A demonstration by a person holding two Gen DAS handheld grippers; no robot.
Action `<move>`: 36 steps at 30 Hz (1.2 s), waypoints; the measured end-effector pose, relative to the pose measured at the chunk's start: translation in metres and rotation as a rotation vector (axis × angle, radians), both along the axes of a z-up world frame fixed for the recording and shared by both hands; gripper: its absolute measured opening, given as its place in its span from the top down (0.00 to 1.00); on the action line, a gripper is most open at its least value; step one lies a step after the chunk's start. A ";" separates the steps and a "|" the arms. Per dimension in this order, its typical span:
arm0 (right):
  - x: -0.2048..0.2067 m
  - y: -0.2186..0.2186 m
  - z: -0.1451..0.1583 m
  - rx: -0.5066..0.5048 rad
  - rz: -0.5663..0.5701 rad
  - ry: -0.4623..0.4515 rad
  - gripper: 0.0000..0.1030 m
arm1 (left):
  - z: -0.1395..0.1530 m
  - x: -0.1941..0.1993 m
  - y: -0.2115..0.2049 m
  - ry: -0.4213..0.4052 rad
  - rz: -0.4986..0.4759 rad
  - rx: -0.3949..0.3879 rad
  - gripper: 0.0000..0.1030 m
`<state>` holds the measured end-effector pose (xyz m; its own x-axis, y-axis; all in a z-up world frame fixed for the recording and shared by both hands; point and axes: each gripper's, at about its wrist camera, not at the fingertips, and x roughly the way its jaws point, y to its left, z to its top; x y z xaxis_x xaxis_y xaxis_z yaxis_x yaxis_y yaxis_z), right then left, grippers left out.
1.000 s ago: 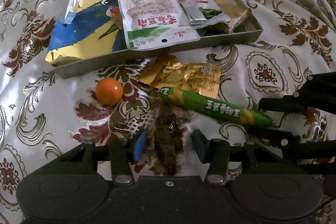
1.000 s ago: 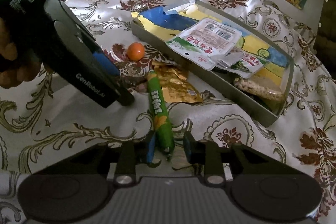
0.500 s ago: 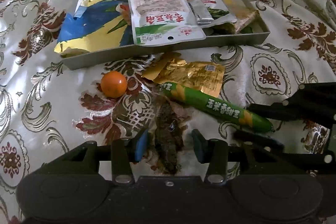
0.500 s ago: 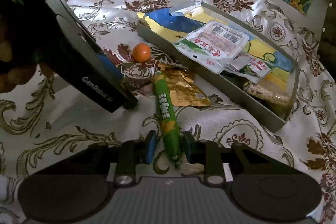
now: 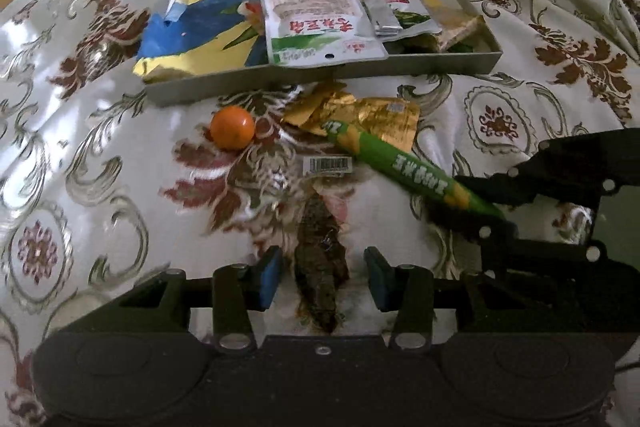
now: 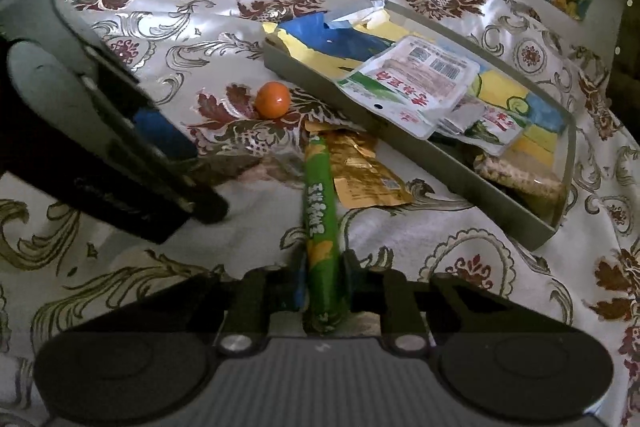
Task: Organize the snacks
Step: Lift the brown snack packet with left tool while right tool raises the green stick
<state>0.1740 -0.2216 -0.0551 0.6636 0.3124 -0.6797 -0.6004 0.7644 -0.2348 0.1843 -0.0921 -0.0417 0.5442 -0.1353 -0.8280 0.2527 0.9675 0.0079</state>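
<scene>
Left tool (image 5: 322,277) first: in its own view our pads stand apart around a dark brown snack in a clear wrapper (image 5: 320,267) that lies lengthwise between them on the floral-clothed desk (image 5: 80,167), untouched by either pad. Its long axis runs straight away from us toward the grey shallow tray (image 5: 320,77) at the far edge. To the right lies the long green sausage stick (image 5: 400,163), its near end hidden by the right tool (image 5: 496,205).

From the right tool's (image 6: 322,285) view, our jaws have just been closing and now clamp that green stick (image 6: 320,211) at its near end. The stick points ahead; the tray (image 6: 420,163) lies ahead and right, so we judge this hand nearer to loading it.
</scene>
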 end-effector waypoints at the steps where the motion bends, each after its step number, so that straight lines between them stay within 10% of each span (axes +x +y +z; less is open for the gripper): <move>1: -0.003 0.000 0.001 -0.002 -0.003 -0.006 0.82 | 0.001 -0.004 0.001 0.002 0.010 -0.007 0.55; 15: -0.023 -0.015 0.023 0.094 -0.070 -0.001 0.82 | 0.024 -0.047 0.005 -0.005 0.145 -0.148 0.55; 23: -0.018 -0.053 0.040 0.351 -0.160 0.128 0.82 | 0.046 -0.064 0.005 -0.054 0.158 -0.162 0.55; 36: -0.026 -0.064 0.066 0.378 -0.212 -0.066 0.82 | 0.075 -0.059 0.014 -0.157 0.207 -0.170 0.55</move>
